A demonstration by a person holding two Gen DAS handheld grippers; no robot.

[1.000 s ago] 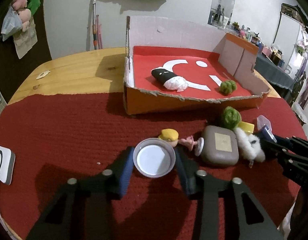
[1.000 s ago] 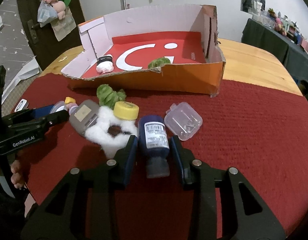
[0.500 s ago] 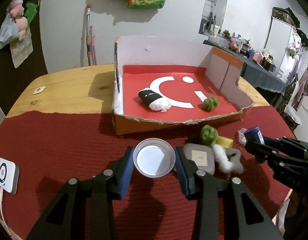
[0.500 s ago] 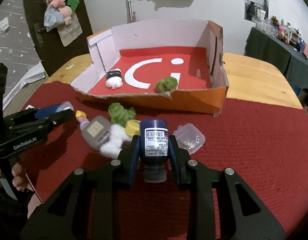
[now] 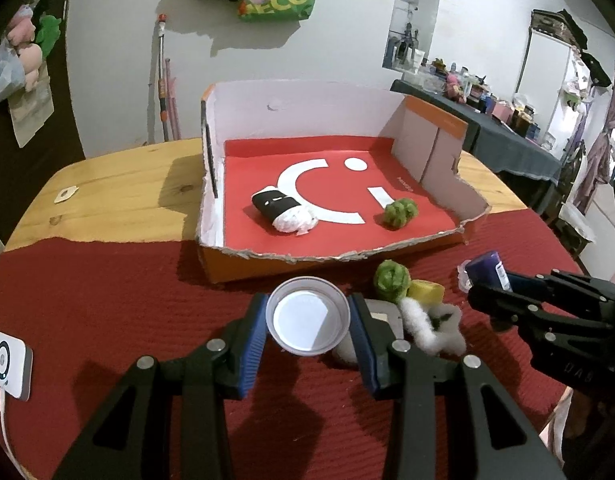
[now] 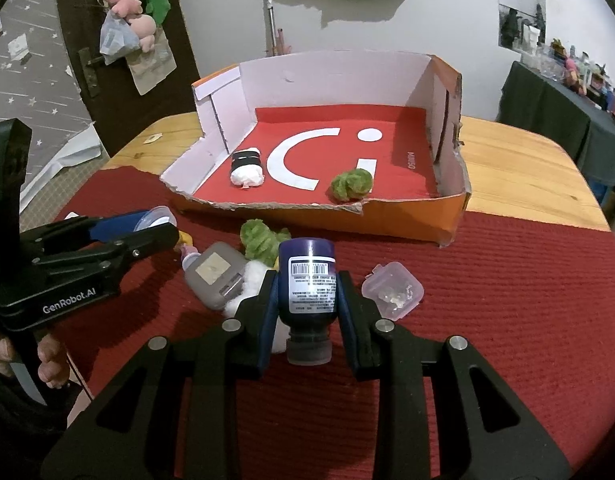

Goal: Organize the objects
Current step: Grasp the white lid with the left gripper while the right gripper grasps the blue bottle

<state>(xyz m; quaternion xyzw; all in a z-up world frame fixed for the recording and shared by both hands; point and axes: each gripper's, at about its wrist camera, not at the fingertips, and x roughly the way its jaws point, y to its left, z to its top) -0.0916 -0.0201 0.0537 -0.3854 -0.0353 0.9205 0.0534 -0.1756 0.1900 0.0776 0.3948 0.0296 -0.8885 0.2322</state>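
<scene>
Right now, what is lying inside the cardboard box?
Inside the cardboard box, on its red floor, lie a black-and-white roll and a green pompom. The torn front wall hides only a thin strip of floor behind it.

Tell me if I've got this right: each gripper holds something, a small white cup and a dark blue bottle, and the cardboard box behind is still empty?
Not quite. The cardboard box isn't empty: the right wrist view shows a black-and-white bundle and a green pom-pom inside. The white cup and blue bottle are indeed gripped.
</scene>
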